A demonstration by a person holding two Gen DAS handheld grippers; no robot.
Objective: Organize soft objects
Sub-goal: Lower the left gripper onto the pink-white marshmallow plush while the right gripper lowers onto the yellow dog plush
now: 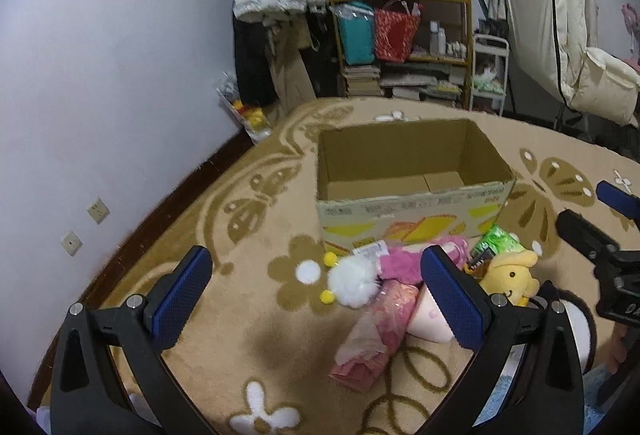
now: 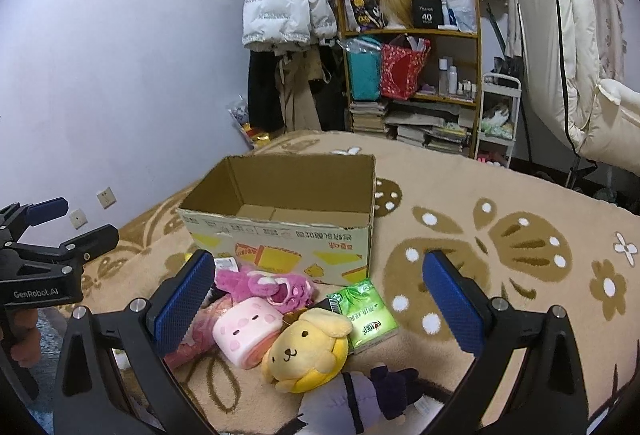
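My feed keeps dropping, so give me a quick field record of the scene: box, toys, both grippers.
box: cardboard box, open, nothing visible inside, standing on the patterned blanket
toys: pile in front of the box; yellow dog plush, pink roll plush, magenta plush, white pom-pom toy
other: green tissue pack beside the box
left gripper: open, empty
right gripper: open, empty

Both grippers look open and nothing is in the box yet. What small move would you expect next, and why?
Probably the right gripper lowers onto the yellow dog plush. Its fingers are spread wide and empty, and the plush lies on the blanket roughly between them, on top of the pile and unobstructed. The cardboard box just behind stands open and empty. The left gripper is also open and holds nothing.
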